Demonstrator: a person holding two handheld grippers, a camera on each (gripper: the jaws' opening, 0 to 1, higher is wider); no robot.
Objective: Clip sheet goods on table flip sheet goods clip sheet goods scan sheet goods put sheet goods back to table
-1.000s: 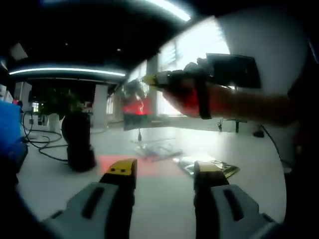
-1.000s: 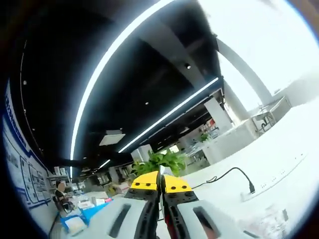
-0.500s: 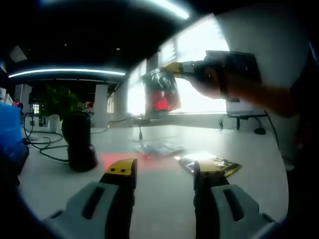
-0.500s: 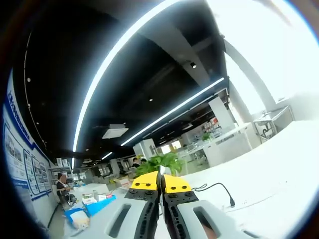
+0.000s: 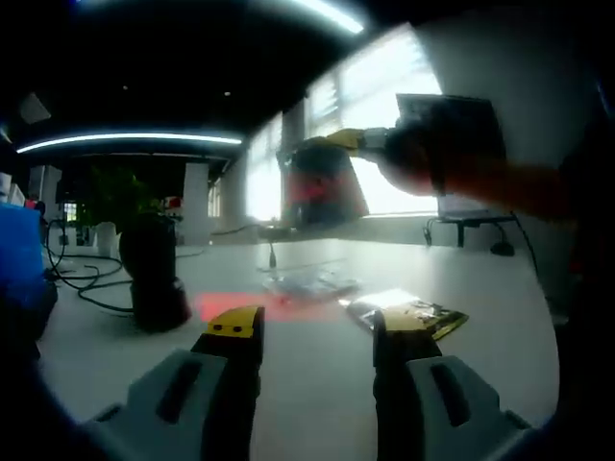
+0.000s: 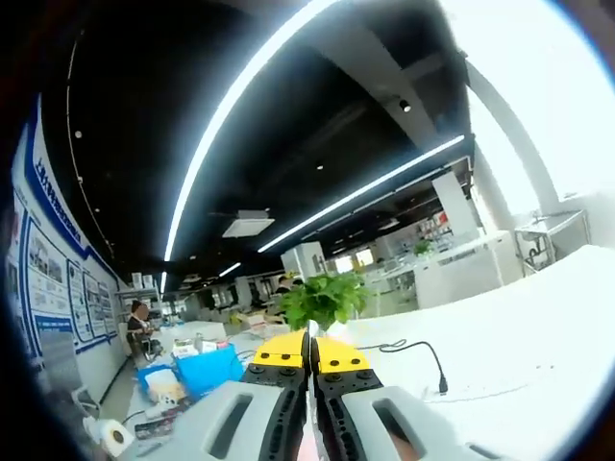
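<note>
In the left gripper view, my right gripper [image 5: 340, 142] comes in from the right in a person's hand. It is shut on the top edge of a dark sheet packet [image 5: 323, 184] with red print, which hangs above the white table [image 5: 480, 288]. Below it, a red glow [image 5: 252, 305] lies on the tabletop beside a black scanner stand [image 5: 154, 274]. My left gripper [image 5: 317, 327] hovers low over the table, its jaws apart with nothing between them. In the right gripper view, the right gripper [image 6: 309, 351] has its yellow jaws pressed together, with a thin packet edge between them.
A yellow-green packet [image 5: 411, 315] and a clear packet [image 5: 309, 282] lie on the table beyond my left jaws. Cables [image 5: 77, 283] and a blue object [image 5: 17, 259] sit at the left. The right gripper view holds a plant [image 6: 322, 300], a blue box [image 6: 207, 370] and a cable [image 6: 413, 351].
The right gripper carried the hanging packet rightward and turned it, so its dark face now shows more broadly. The right gripper view swung across the room. My left gripper stayed still.
</note>
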